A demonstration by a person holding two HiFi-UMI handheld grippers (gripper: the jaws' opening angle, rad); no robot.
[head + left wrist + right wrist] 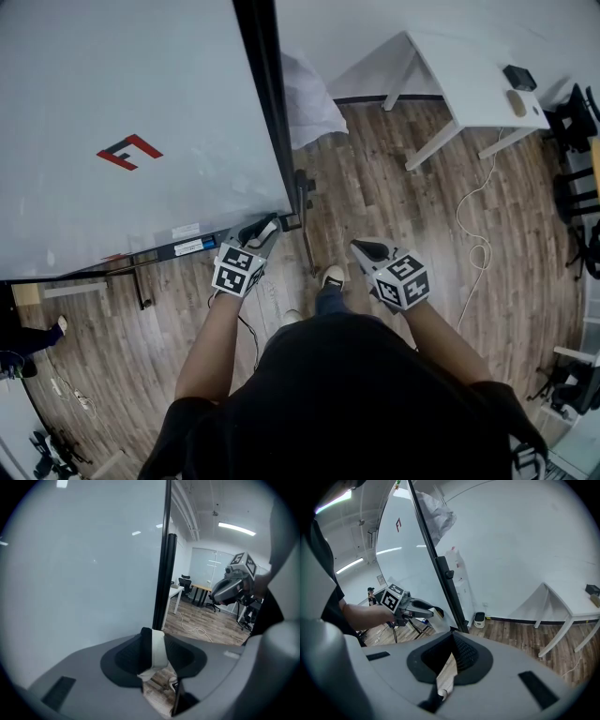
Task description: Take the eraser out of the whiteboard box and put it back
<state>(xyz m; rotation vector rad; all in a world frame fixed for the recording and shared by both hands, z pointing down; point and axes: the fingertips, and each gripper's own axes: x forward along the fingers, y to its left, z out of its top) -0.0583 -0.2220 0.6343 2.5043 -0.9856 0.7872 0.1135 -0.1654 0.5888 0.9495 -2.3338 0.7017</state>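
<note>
Left gripper view: the eraser (158, 649), white body with a black face, stands upright between the jaws, in front of the whiteboard (75, 564).
Eraser: off the board, in the air by its lower right corner; the whiteboard box cannot be made out.
Left gripper (262, 229): clamped on the eraser, tips just beside the board's dark frame.
Right gripper (368, 250): jaws together, nothing between them; well apart from the left one, over the floor (394, 197).
Logo (129, 150): a red and black angular F on the board, the only mark that reads.
Rail (187, 247): dark bar under the board with white labels, print too small to read.
Table (469, 84): white, far right, by the wall.
</note>
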